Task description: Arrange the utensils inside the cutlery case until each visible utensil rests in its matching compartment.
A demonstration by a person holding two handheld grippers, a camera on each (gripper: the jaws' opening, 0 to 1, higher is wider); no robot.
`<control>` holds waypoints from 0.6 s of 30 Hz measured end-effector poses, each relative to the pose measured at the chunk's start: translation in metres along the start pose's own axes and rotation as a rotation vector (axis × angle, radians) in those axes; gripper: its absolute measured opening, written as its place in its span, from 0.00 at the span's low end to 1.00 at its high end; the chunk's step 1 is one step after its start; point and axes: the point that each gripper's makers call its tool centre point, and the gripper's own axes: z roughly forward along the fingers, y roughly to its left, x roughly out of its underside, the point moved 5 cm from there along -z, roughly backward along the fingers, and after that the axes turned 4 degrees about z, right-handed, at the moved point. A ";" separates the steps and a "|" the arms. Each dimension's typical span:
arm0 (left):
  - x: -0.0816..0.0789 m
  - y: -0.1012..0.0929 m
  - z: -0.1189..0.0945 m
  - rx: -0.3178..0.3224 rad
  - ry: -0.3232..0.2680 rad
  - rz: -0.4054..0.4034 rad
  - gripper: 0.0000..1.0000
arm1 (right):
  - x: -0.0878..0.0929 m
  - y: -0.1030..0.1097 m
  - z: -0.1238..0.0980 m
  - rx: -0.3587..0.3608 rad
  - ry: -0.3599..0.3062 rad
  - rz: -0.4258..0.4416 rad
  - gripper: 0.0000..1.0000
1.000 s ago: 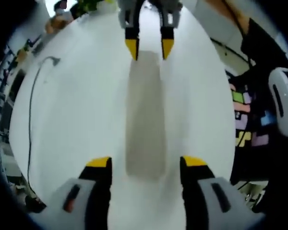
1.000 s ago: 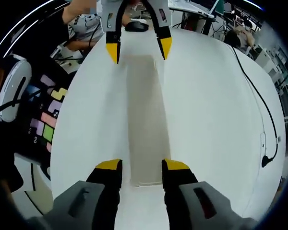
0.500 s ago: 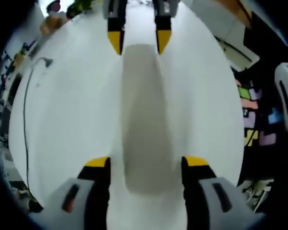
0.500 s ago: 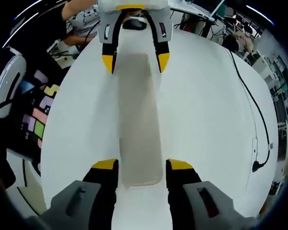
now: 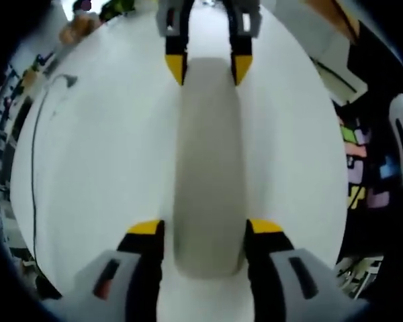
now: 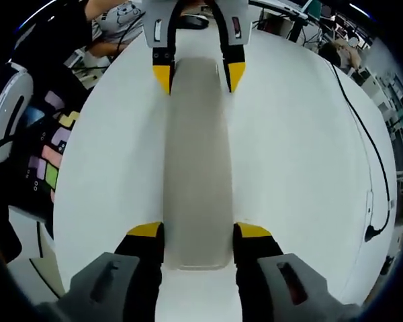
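A broad white surface (image 5: 101, 168) runs wide and bare on either side of a long, narrow, pale grey cutlery case (image 5: 208, 161) that lies lengthwise down its middle; no brand, label or writing can be read on the case or the surface. The case is a plain matte oblong with rounded corners, and whether it has compartments or holds utensils cannot be told. The left hand-held gripper (image 5: 205, 228) has its yellow-tipped jaws spread to either side of one short end of the case, and the right hand-held gripper (image 6: 198, 231) is likewise spread around the opposite end (image 6: 196, 161), each jaw just beside the case's long edges; whether they touch cannot be told. Each gripper shows at the far end in the other's view. A thin black cable (image 6: 363, 134) trails along one rim of the surface, well apart from the case. Beyond the opposite rim lie coloured floor tiles (image 6: 47, 161).
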 end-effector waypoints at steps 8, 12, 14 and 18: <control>0.003 0.008 -0.002 0.009 -0.018 0.025 0.49 | 0.000 -0.007 0.001 0.025 0.040 -0.004 0.43; 0.004 0.008 -0.001 0.010 -0.046 0.025 0.47 | -0.001 -0.008 0.001 0.033 0.037 0.019 0.44; 0.000 0.026 -0.004 0.002 -0.091 0.005 0.46 | 0.000 -0.005 0.001 0.039 0.027 0.036 0.43; -0.002 0.027 -0.004 0.007 -0.120 0.025 0.45 | 0.003 -0.004 0.000 0.045 -0.009 0.051 0.43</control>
